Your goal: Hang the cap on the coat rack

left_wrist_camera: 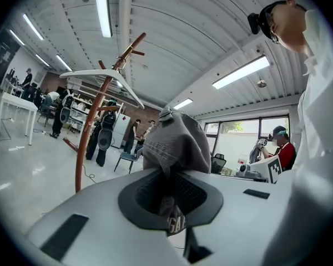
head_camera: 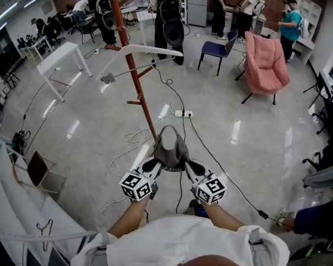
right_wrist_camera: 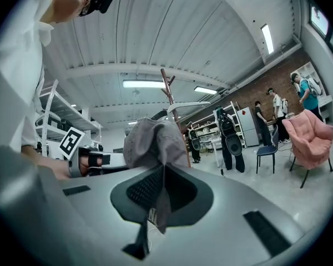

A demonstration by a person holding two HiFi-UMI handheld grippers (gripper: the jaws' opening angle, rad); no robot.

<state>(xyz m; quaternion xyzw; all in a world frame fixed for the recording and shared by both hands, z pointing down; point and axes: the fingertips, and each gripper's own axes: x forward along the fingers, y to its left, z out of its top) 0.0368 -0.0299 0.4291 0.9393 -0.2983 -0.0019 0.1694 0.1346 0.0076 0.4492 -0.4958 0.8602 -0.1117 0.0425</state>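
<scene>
The grey cap hangs in mid-air just in front of the person, stretched left to right between the two grippers, crown bulging up and away toward the far coat rack. The left gripper pinches its left edge and the right gripper its right edge. Each gripper view shows the jaws closed tight on the fabric. Only the left gripper view shows printed letters on the flap below the jaws, and only the gripper views show the rack's top pegs.

Glossy grey floor — coat rack, power strip, loose cables on it.
</scene>
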